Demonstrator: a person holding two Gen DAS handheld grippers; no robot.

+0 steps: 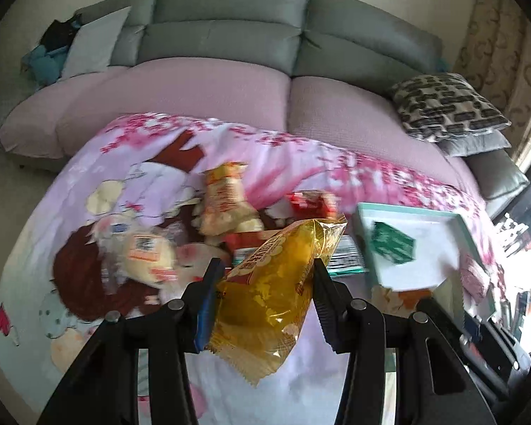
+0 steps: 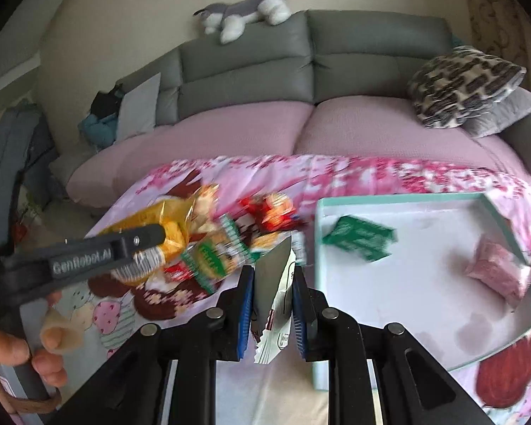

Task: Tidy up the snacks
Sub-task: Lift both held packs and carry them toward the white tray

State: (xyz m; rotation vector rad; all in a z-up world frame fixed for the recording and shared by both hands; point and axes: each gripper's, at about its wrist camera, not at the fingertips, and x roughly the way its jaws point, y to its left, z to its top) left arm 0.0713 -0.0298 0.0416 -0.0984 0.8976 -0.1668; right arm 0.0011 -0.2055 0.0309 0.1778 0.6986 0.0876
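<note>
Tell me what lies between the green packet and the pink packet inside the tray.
Nothing: in the right wrist view, only bare white tray floor separates the green packet from the pink packet.

Glossy yellow plastic snack bag; matt black plastic left claw; printed cloth cover; matt cardboard tray.

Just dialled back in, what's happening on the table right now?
A person is sorting snacks with two handheld grippers. The left gripper has its jaws closed on a yellow snack bag, and the right gripper is shut on a thin white packet. The teal tray already holds a green packet and a pink packet. More snacks lie loose on the pink cloth.
</note>
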